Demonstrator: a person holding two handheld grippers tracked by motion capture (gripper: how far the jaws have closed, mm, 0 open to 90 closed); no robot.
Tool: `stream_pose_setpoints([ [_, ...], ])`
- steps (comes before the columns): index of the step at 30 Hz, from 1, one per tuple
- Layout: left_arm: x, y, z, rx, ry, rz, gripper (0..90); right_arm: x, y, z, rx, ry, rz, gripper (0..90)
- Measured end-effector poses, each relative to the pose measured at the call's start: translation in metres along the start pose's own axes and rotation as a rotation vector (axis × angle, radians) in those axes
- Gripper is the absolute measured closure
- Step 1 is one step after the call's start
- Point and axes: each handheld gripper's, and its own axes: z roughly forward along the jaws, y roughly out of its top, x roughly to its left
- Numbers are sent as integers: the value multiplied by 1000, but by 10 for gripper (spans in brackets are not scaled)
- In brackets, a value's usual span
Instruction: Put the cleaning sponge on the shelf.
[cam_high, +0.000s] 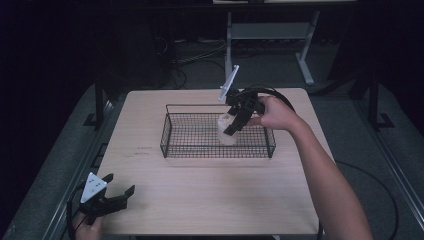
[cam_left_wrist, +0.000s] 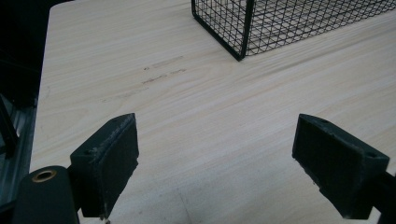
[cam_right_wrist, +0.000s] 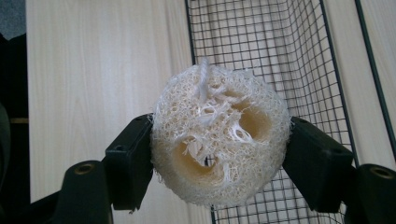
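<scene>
The right gripper (cam_right_wrist: 219, 154) clenches a loofah sponge (cam_right_wrist: 219, 140), the wire basket (cam_right_wrist: 299, 56) directly beneath it. The left gripper (cam_left_wrist: 215, 163) stands released over bare table (cam_left_wrist: 210, 107), with the basket's corner ahead.

The wire basket (cam_high: 217, 131) stood toward the table's (cam_high: 210, 200) far edge, its mesh walls barring level approach and its top open. The near half, the left edge strip and the right edge strip lay bare and passable.
</scene>
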Motion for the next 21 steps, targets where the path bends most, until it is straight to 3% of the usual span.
stream_pose_setpoints([
  [21,-1,0,0,4,-1,7,137,-32,-7,21,19,-11,81,289],
])
